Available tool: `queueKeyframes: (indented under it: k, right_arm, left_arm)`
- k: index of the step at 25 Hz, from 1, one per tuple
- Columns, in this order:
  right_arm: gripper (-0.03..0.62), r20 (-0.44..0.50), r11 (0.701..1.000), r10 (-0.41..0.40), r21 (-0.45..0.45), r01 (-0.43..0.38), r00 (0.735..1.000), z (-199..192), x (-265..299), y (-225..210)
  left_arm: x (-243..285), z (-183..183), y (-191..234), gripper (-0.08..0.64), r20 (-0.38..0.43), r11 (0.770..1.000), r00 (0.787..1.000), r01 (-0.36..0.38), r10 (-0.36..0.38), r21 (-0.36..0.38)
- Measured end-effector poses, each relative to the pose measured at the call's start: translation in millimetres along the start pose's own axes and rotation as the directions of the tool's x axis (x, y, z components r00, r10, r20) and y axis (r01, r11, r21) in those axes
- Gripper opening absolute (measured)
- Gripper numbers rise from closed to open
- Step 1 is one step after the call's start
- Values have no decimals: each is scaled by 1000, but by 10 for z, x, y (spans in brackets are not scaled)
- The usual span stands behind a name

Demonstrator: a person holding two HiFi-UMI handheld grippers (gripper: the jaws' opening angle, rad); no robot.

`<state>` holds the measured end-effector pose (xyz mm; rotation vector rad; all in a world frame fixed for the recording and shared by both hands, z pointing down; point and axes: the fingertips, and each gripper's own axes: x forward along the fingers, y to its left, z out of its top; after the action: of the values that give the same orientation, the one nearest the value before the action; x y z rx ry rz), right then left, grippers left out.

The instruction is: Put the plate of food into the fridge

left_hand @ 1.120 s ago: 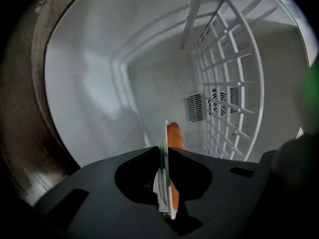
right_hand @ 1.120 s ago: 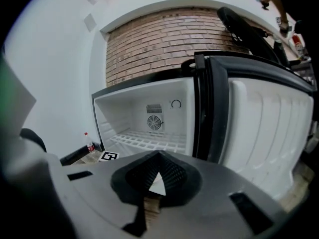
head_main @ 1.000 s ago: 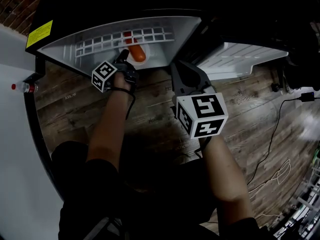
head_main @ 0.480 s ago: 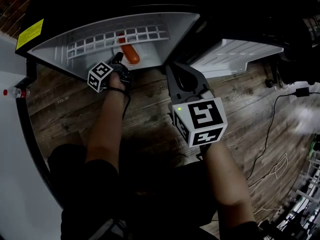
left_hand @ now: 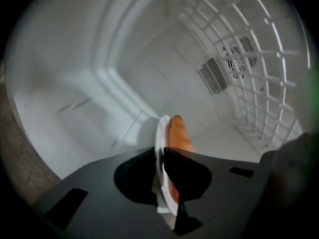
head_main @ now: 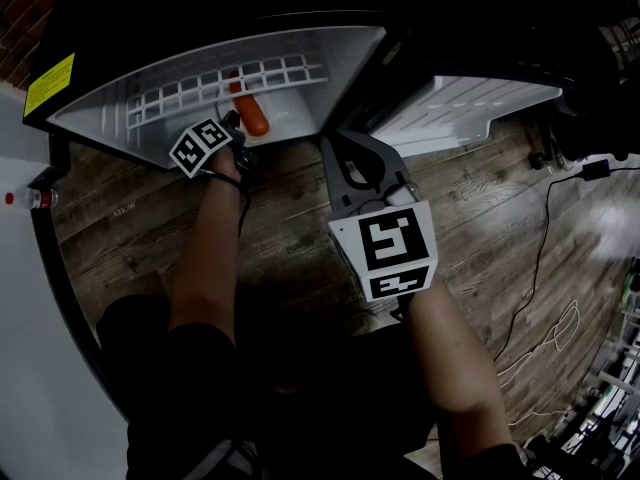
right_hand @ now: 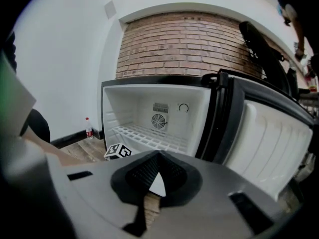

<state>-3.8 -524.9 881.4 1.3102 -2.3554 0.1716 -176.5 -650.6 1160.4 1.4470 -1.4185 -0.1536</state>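
My left gripper point(head_main: 235, 124) reaches into the open fridge point(head_main: 110, 103), shut on the rim of a white plate point(left_hand: 161, 143). An orange sausage-like piece of food point(left_hand: 178, 133) lies on the plate, and the same orange food point(head_main: 254, 118) shows in the head view just below the white wire shelf point(head_main: 220, 80). The plate is held on edge in the left gripper view, above the fridge's white floor point(left_hand: 94, 103). My right gripper point(head_main: 345, 153) hangs outside the fridge, in front of its opening, shut with nothing in it. The left gripper's marker cube point(right_hand: 118, 151) shows at the fridge mouth.
The fridge door point(head_main: 470, 108) stands open to the right. A vent and fan point(right_hand: 159, 119) sit on the back wall. A small bottle point(head_main: 25, 199) stands on the wood floor by the white wall at left. A black cable point(head_main: 545, 258) runs across the floor at right.
My left gripper has carried the plate a little deeper into the fridge. The right gripper has drifted slightly left and stays shut.
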Motion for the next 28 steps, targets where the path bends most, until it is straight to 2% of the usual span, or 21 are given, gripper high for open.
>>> queueKeyframes:
  k: [2, 4, 7, 8, 9, 11, 12, 15, 16, 18, 20, 21, 23, 25, 27, 28]
  right_arm:
    - [14, -5, 1000, 6, -23, -6, 1000, -9, 11, 42]
    - [14, -4, 999, 12, -31, -12, 1000, -7, 16, 52]
    - [14, -6, 999, 10, -32, -11, 1000, -17, 24, 36]
    - [14, -7, 1000, 10, -28, -10, 1000, -19, 26, 28]
    - [14, -6, 1000, 9, -21, -9, 1000, -17, 26, 17]
    - [14, 1, 1000, 7, 5, -7, 1000, 0, 23, -6]
    - [14, 6, 1000, 8, 20, -8, 1000, 10, 20, -14]
    - [14, -2, 1000, 16, 26, -16, 1000, -54, 13, -17]
    - [14, -15, 1000, 18, 24, -18, 1000, -108, 18, -26]
    - [14, -39, 999, 12, 46, -10, 999, -186, 44, -56]
    - [14, -42, 996, 2, 86, 1, 999, -158, 86, -56]
    - [14, -34, 995, 2, 103, 1, 999, -104, 116, -33]
    - [14, -8, 992, 19, 127, -18, 1000, 23, 194, 66]
    - [14, 11, 988, 48, 144, -49, 999, 115, 285, 204]
    - [14, 25, 984, 78, 158, -81, 997, 198, 360, 346]
    - [14, 34, 982, 86, 168, -90, 996, 248, 383, 397]
  left_arm:
    - [-17, 24, 1, 37, -17, 984, 998, -51, 55, 172]
    - [-46, 96, 32, 60, 20, 945, 993, -116, 115, 307]
    - [-131, 291, 86, 72, 147, 865, 973, -225, 177, 449]
    - [-161, 345, 87, 72, 177, 850, 968, -243, 180, 467]
    - [-191, 381, 79, 72, 196, 849, 965, -249, 175, 467]
    - [-253, 393, 51, 42, 200, 869, 968, -227, 152, 439]
    - [-285, 375, 30, -2, 188, 885, 973, -200, 131, 420]
    - [-408, 256, -83, -2, 122, 937, 992, -57, 15, 344]
    - [-463, 213, -136, -2, 102, 942, 994, -9, -27, 336]
    - [-596, 129, -257, -2, 64, 927, 993, 65, -95, 370]
    - [-759, 45, -432, -3, 22, 883, 988, 126, -153, 453]
    - [-847, 8, -562, -3, -1, 847, 983, 160, -186, 507]
    - [-1040, -41, -880, -3, -43, 757, 964, 234, -264, 610]
    - [-1273, -61, -1206, -3, -72, 667, 936, 298, -344, 683]
    - [-1533, -37, -1486, -3, -82, 588, 912, 327, -403, 740]
    - [-1663, -3, -1597, -3, -81, 557, 903, 328, -421, 763]
